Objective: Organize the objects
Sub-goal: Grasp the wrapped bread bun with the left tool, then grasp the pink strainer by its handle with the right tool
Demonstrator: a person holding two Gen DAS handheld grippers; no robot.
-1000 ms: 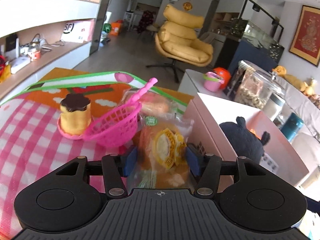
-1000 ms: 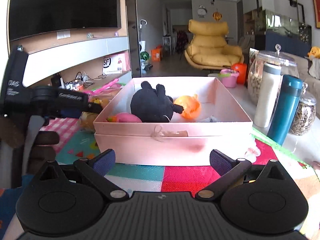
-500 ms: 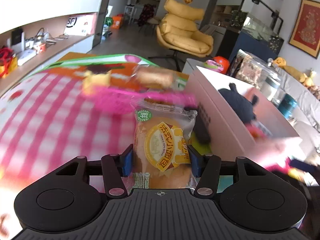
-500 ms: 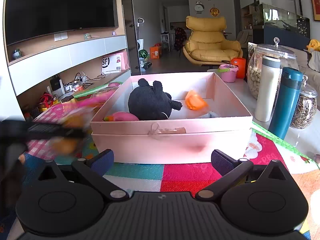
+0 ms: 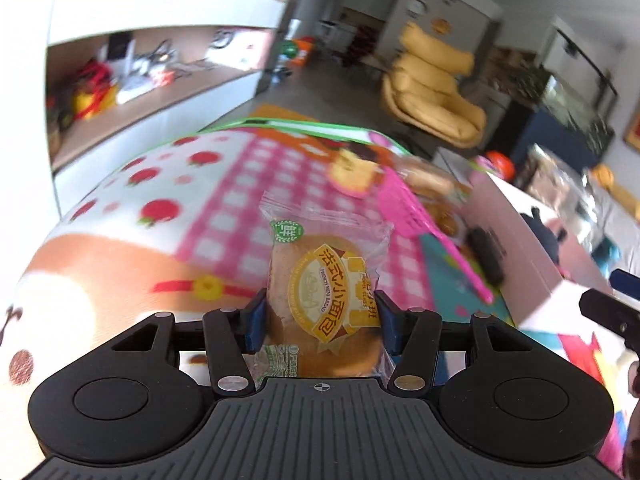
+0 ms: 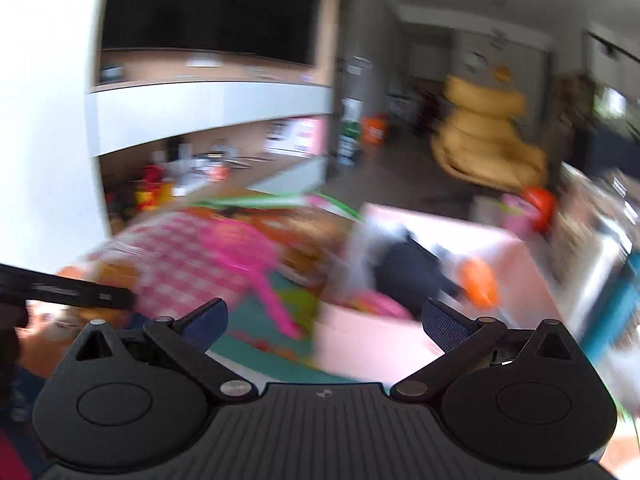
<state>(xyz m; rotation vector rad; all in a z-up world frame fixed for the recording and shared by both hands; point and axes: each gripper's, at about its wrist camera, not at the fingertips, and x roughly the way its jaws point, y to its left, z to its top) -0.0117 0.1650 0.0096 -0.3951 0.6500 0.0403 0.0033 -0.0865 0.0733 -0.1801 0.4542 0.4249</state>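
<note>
Bright play mats cover the bench [image 5: 224, 216]. Nearest, the left gripper [image 5: 320, 312] has its jaws clamped on the sides of a wrapped bun [image 5: 326, 280], lifted clear of the mat, likely for carrying to the box [image 6: 400, 340]. The right gripper [image 6: 324, 320] hangs with its jaws spread and nothing between them, perhaps ready for another item. Beyond, a pink basket [image 5: 400, 208] lies on the mat; the box, further right, already holds a black plush [image 6: 408, 268], so it probably serves as the collecting place.
</note>
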